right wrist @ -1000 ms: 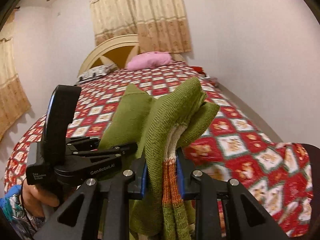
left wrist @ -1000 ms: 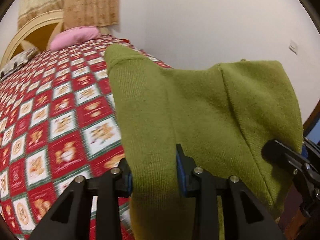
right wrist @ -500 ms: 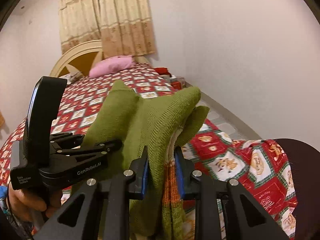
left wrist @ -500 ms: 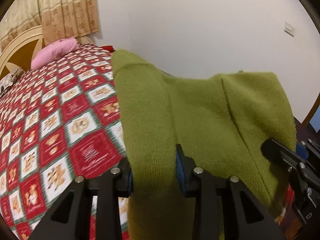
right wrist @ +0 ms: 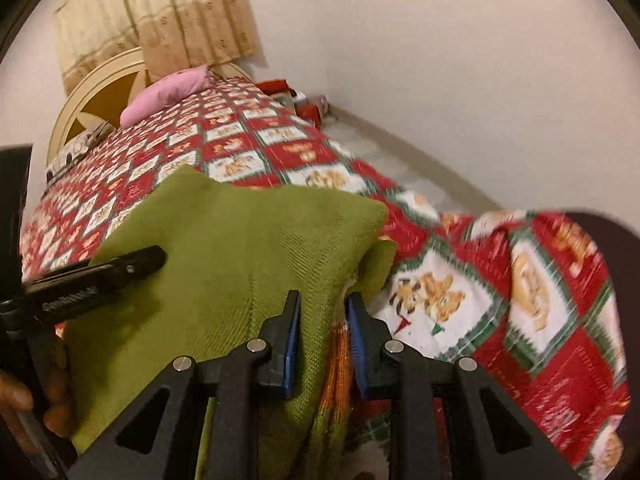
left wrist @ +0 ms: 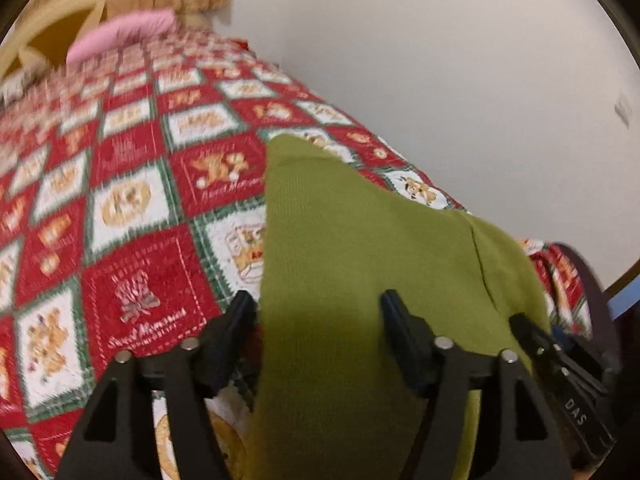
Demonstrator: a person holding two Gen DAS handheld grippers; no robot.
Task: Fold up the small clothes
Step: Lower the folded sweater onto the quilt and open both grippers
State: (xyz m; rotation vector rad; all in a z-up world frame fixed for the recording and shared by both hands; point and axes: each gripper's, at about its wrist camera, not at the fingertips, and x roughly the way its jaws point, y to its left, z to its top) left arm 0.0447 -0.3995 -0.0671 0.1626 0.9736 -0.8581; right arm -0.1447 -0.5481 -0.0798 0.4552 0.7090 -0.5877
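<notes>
Green knit garment (left wrist: 360, 272) lies on the bed quilt (left wrist: 132, 240), long axis running forward from the jaws toward the pillow (right wrist: 168, 94), far corner pointing that way. Left gripper (left wrist: 316, 320): jaws spread wide, released, cloth passing loosely between them over the right-hand finger. Right gripper (right wrist: 322, 320): jaws narrow, clenched on the garment's near edge, an orange-striped band (right wrist: 338, 368) caught between the blue pads (right wrist: 291, 344). Motion blur in both views.
</notes>
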